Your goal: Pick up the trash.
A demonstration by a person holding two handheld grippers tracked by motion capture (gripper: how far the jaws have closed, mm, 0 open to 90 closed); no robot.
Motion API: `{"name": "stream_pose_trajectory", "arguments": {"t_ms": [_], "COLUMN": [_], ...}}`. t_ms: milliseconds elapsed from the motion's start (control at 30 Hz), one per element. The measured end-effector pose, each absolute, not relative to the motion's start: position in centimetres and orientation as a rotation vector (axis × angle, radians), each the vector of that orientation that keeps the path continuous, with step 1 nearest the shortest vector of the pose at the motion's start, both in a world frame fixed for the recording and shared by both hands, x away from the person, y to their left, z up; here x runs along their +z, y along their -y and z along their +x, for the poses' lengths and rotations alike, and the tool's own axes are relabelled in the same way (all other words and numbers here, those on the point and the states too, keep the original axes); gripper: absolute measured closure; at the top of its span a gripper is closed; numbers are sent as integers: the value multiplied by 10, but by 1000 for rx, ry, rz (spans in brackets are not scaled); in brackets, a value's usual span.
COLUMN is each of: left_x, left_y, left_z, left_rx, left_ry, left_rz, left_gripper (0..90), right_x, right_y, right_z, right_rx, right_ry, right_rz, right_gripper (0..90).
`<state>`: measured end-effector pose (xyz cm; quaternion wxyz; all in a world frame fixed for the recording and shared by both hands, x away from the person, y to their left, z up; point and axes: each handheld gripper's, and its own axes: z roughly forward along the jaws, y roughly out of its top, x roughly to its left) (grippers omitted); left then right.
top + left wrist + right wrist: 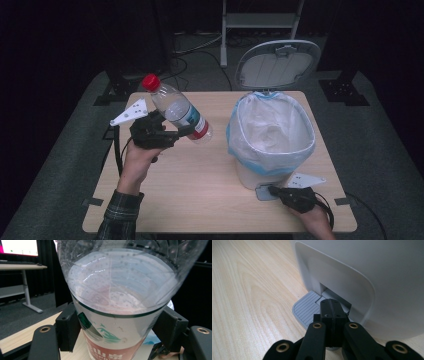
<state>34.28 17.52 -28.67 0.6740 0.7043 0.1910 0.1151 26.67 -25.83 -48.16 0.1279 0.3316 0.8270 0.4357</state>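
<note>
A clear plastic bottle (177,109) with a red cap and a red-and-white label hangs tilted above the left half of the table, cap pointing up and away. My left gripper (187,131) is shut on its labelled lower part. In the left gripper view the bottle (117,302) sits between both black pads (67,327). A white pedal bin (235,137) lined with a blue-edged bag stands at the right, its lid (277,64) raised. My right gripper (272,190) is shut, with its joined tips (333,306) resting on the bin's grey pedal (305,310).
The wooden table (200,190) has bare surface between the bottle and the bin. The bin's white wall (362,270) rises just behind the pedal. Beyond the table stand a white frame (260,20) and floor cables. A desk with a monitor (20,247) stands at the left.
</note>
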Motion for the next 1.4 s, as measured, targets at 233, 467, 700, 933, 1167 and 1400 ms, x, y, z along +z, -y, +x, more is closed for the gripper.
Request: {"name": "stream_pose_trajectory", "arguments": {"t_ms": [233,467,700,933,1167,1400], "left_x": [-280,-273,-266,-260,-255,-253], "left_y": [-163,-152,-140,-129,-115,-107], "left_z": [344,346,347,348,350,351], "left_rx": [238,223,212,201,190,178], "left_ry": [-403,-374,-346,-324,-301,-285], "left_rz": [1572,1562,1552,1533,1539,1533], "left_gripper": [289,289,290,290,290,290], "right_x": [-482,-482,-482,-482,-481,-481], "right_y": [258,258,258,259,259,259], "right_z": [267,267,267,267,267,267], "right_rx": [1268,1268,1268,1268,1269,1269], "right_ry": [-2406,-2407,-2407,-2408,-2410,-2410], "right_rz": [964,964,965,965,965,964], "right_gripper": [900,900,900,900,900,900]}}
